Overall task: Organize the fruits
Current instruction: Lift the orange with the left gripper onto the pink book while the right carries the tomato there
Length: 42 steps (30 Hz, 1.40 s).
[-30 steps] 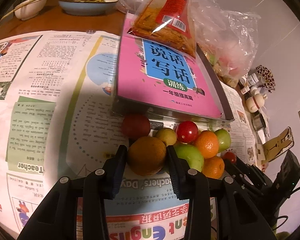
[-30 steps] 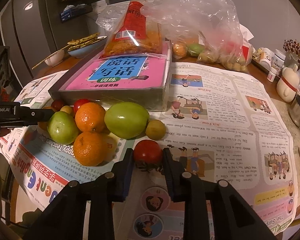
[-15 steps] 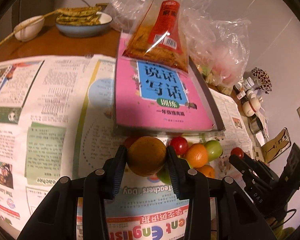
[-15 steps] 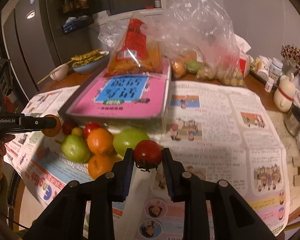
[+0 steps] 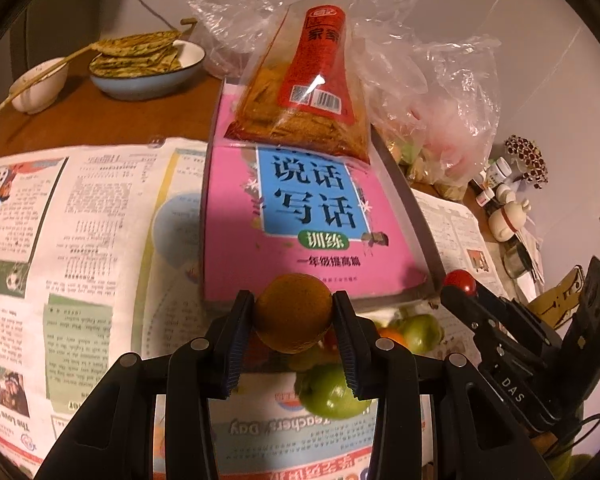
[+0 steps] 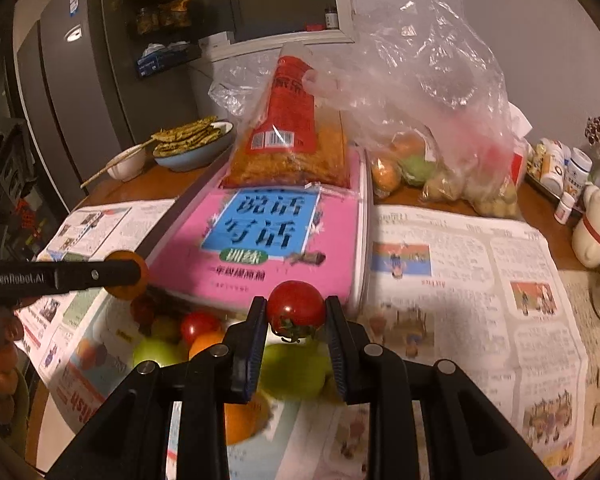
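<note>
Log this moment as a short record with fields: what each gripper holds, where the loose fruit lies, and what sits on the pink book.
left gripper: shut on round brownish-orange fruit, lifted clear of the newspaper
right gripper: shut on small red tomato, also lifted
loose fruit pile: green, orange and red fruits on the spread newspaper, in front of the book
pink book: orange-red snack packet lies on its far end

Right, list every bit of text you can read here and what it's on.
"说话写话", "训练": pink book cover.
"DAS": right gripper body.
"GenRobot.AI": left gripper finger.
"Teachers' Day", "The Love for": newspaper, seen upside down.
"家"; rest unclear: red label of snack bag.
Barcode digits, small print, jar labels: too small or blurred.
</note>
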{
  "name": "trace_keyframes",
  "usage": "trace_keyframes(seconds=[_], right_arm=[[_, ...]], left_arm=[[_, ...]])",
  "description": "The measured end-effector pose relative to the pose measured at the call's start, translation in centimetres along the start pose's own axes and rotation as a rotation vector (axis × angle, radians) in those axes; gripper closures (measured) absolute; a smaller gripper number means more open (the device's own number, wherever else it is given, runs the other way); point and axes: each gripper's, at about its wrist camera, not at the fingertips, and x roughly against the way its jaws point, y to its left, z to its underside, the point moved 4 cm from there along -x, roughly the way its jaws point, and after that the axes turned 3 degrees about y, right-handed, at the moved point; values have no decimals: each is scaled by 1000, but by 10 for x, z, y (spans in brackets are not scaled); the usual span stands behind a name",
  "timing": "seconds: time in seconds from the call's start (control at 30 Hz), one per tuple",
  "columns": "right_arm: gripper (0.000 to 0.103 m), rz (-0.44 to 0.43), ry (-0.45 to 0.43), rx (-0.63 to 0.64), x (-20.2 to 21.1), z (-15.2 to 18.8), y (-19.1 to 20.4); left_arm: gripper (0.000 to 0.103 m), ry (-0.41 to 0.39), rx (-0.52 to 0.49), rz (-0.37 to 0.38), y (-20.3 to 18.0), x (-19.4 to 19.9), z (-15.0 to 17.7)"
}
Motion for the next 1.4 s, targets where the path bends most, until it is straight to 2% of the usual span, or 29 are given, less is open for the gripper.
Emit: trace_keyframes(seconds=[0.3,0.67,1.0,1.4], right_arm=[[74,-21,8,21,-18,-15,0],[74,-28,38,11,-34,-9,-1],[74,17,29,-5,-30,-4,-13],[74,71,72,31,-42,-4,-8]], left_arm=[[62,-16,3,-35,-7,-11,-9],[62,-24,-20,-76,-12,-18,-9],[62,-3,-56,-92,-14,-35,-9],[62,2,-73,-113,-7,-38,-8]])
